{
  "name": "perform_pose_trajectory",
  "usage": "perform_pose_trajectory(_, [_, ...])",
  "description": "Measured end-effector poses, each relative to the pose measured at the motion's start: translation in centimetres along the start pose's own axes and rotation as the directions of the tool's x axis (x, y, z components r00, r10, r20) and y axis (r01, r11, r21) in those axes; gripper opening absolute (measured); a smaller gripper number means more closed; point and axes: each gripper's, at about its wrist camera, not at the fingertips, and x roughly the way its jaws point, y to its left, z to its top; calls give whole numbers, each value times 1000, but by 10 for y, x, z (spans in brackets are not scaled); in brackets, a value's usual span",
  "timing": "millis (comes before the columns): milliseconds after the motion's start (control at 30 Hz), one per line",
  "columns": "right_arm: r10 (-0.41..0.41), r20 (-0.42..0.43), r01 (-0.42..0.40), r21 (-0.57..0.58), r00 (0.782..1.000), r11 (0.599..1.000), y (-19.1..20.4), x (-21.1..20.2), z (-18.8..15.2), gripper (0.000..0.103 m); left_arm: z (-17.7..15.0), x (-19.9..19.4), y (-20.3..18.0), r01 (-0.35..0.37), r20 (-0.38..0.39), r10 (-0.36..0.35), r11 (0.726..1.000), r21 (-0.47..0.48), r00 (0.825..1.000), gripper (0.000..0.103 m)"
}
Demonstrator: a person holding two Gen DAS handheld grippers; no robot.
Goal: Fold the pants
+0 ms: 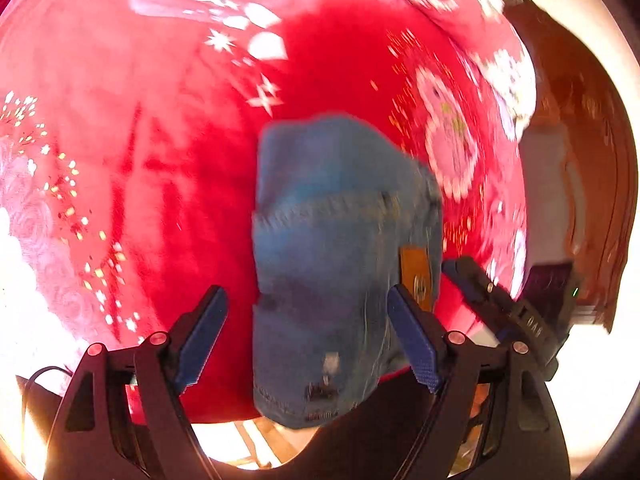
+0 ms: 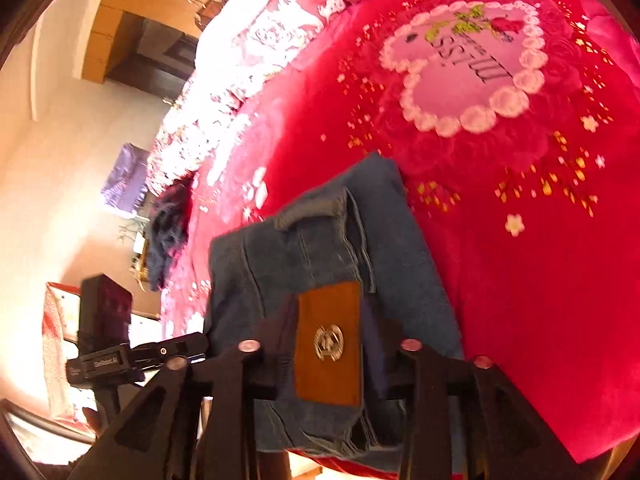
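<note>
The blue jeans (image 1: 336, 256) lie folded into a compact bundle on the red bed blanket (image 1: 140, 160), near its edge. My left gripper (image 1: 308, 336) is open, its blue-padded fingers (image 1: 200, 336) standing to either side of the bundle's near end. In the right wrist view the jeans (image 2: 320, 264) show their brown leather waist patch (image 2: 329, 346). My right gripper (image 2: 328, 348) has its jaws set close on the waistband at the patch. The right gripper also shows at the right of the left wrist view (image 1: 496, 304).
The blanket (image 2: 520, 240) has a pink heart motif (image 2: 464, 64) and flower print. A dark garment (image 2: 168, 232) lies at the bed's far edge. Wooden furniture (image 2: 132, 28) stands beyond. The left gripper's body (image 2: 120, 360) shows at the left of the right wrist view.
</note>
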Motion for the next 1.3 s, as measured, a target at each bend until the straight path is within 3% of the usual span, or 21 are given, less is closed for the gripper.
perform_pose_trajectory(133, [-45, -5, 45, 7, 999, 999, -3, 22, 15, 39, 23, 10, 1, -34, 29, 36, 998, -54, 999, 82])
perform_pose_trajectory(267, [-66, -20, 66, 16, 998, 998, -6, 41, 23, 39, 35, 29, -12, -74, 35, 75, 997, -24, 997, 82])
perform_pose_trajectory(300, [-84, -31, 84, -4, 996, 996, -4, 46, 24, 35, 36, 30, -14, -90, 37, 91, 996, -15, 995, 82])
perform_pose_trajectory(333, [-105, -35, 103, -37, 994, 994, -1, 49, 26, 20, 37, 29, -14, -92, 39, 93, 996, -18, 995, 74])
perform_pose_trajectory(367, [-113, -47, 110, -57, 992, 992, 3, 50, 28, 10, 38, 25, -12, -61, 33, 62, 998, -31, 998, 54])
perform_pose_trajectory(400, [-104, -46, 102, -54, 993, 993, 6, 47, 30, 7, 38, 24, -14, -22, 21, 23, 999, -48, 1000, 47])
perform_pose_trajectory(500, [-25, 10, 26, -97, 1000, 995, 29, 23, 38, 4, 34, 9, -22, -8, 55, 10, 999, -42, 998, 47])
perform_pose_trajectory(600, [-43, 48, 50, -156, 998, 987, 45, 13, 48, 4, 38, 16, -31, -32, 69, 34, 999, -31, 997, 47])
perform_pose_trajectory(700, [-150, 28, 152, -147, 988, 977, 30, 32, 56, 4, 46, 39, -34, -91, 34, 92, 995, -31, 995, 49])
perform_pose_trajectory(767, [-248, -13, 244, -134, 969, 960, 9, 53, 56, 4, 50, 50, -39, -128, 23, 128, 992, -4, 992, 52])
perform_pose_trajectory(800, [-257, -37, 251, -128, 966, 960, -1, 60, 54, 5, 51, 51, -41, -141, 15, 141, 990, 12, 990, 52])
perform_pose_trajectory(867, [-238, -30, 234, -94, 971, 968, -6, 57, 52, 5, 50, 45, -42, -131, 0, 131, 991, 20, 991, 52])
perform_pose_trajectory(900, [-209, -30, 206, -76, 978, 976, -3, 50, 52, 12, 48, 39, -41, -107, -9, 107, 994, 16, 994, 52])
perform_pose_trajectory(1000, [-142, -42, 139, -63, 989, 988, 1, 25, 46, 16, 35, 16, -25, -30, -30, 30, 1000, -1, 999, 52])
perform_pose_trajectory(1100, [-82, -80, 78, -43, 993, 996, -7, -2, 28, 32, 10, 4, -1, 0, -50, -2, 999, -41, 999, 59])
perform_pose_trajectory(1167, [-49, -115, 47, -18, 992, 999, -16, -8, 11, 33, -7, 11, 11, 18, -86, -26, 996, -88, 996, 61])
perform_pose_trajectory(1300, [-91, -171, 86, -37, 981, 996, -25, 7, -12, 37, -24, 45, 21, 47, -183, -76, 986, -158, 980, 61])
